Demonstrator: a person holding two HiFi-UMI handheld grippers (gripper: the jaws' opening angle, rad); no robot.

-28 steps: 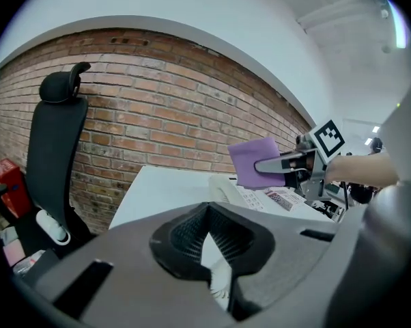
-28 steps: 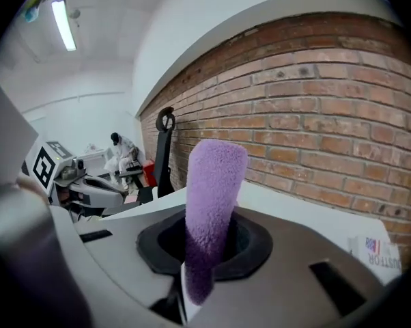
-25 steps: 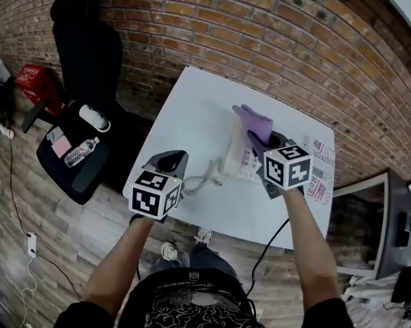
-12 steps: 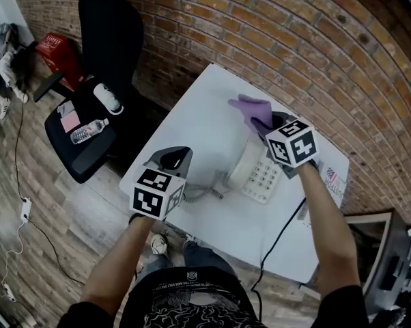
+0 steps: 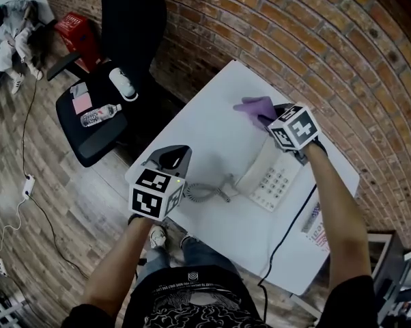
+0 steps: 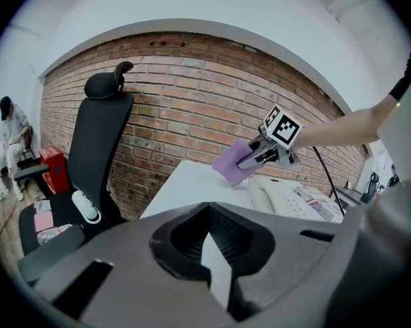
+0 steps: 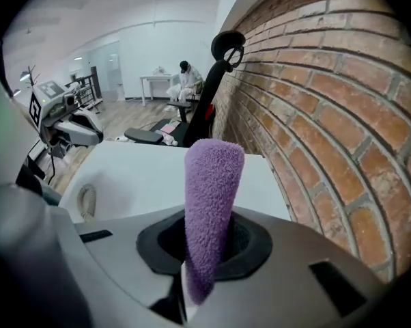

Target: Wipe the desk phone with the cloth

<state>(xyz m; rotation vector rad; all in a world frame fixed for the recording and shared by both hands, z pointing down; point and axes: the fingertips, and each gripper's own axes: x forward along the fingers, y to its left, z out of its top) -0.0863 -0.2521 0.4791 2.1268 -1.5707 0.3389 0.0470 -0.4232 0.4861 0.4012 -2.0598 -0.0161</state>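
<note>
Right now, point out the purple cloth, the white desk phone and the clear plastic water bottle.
purple fleecy cloth (image 5: 254, 106): head view, on its free end.
white desk phone (image 5: 279, 182): head view, on the keypad.
clear plastic water bottle (image 5: 100, 116): head view, on the middle of its body.

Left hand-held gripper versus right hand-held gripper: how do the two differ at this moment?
The right hand-held gripper is shut on the purple cloth; the left hand-held gripper has its jaws together on nothing. The right one is at the desk phone's far end, near the brick wall; the left one hangs over the table's near edge, apart from the phone. Each carries a marker cube.
</note>
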